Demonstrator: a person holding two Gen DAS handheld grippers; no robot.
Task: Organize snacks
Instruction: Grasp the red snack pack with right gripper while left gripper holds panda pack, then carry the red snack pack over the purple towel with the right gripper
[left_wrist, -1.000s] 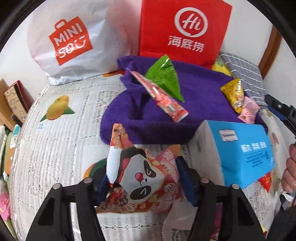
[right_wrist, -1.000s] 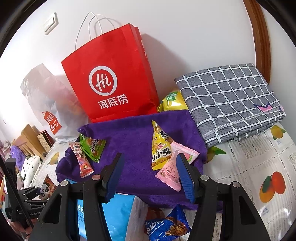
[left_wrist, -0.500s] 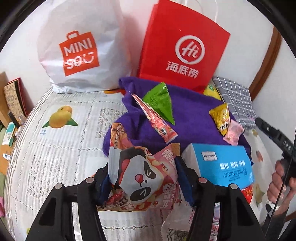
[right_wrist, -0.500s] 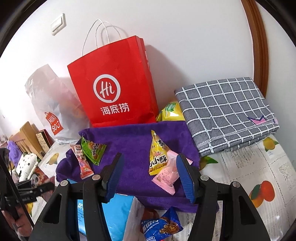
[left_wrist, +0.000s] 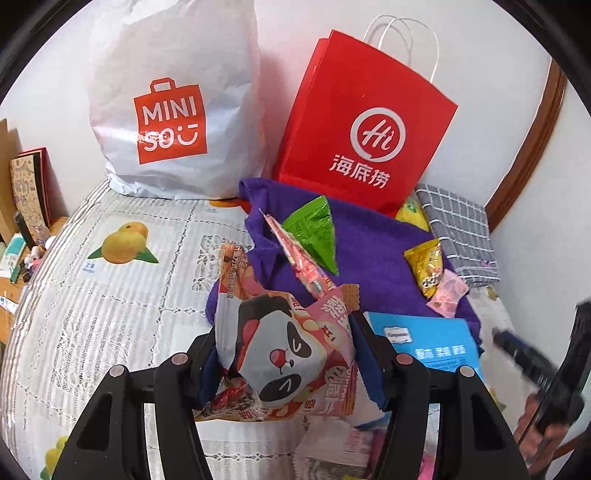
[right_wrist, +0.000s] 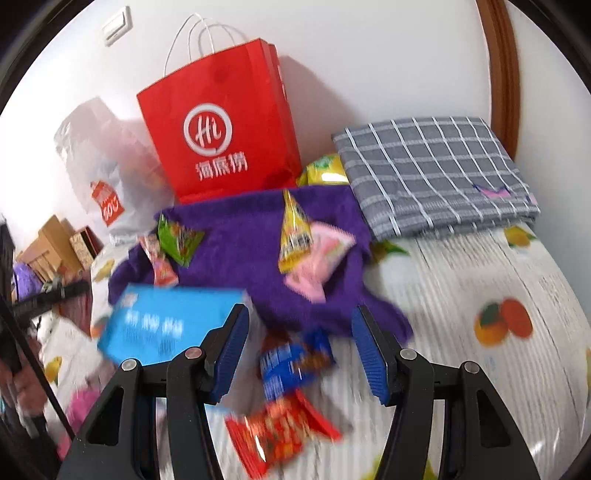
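Note:
My left gripper (left_wrist: 284, 362) is shut on a pink panda snack bag (left_wrist: 288, 354), held above the fruit-print tablecloth (left_wrist: 110, 302). Behind it a purple towel (left_wrist: 373, 251) carries a green packet (left_wrist: 314, 232), a long pink stick packet (left_wrist: 299, 266), a yellow packet (left_wrist: 426, 266) and a pale pink packet (left_wrist: 447, 291). My right gripper (right_wrist: 299, 347) is open with nothing between its pads, over a blue snack packet (right_wrist: 291, 362) and a red packet (right_wrist: 280, 432). A blue box (right_wrist: 166, 325) lies to its left.
A red paper bag (left_wrist: 365, 125) and a white plastic bag (left_wrist: 170, 110) stand against the wall. A folded grey checked cloth (right_wrist: 432, 173) lies at the right, a yellow bag (right_wrist: 325, 170) beside it. Boxes and clutter (left_wrist: 22, 221) sit off the left edge.
My left gripper has risen and tilted with the panda bag, bringing more of the wall into view. My right gripper has pulled back sideways, so the blue and red packets now lie beneath it.

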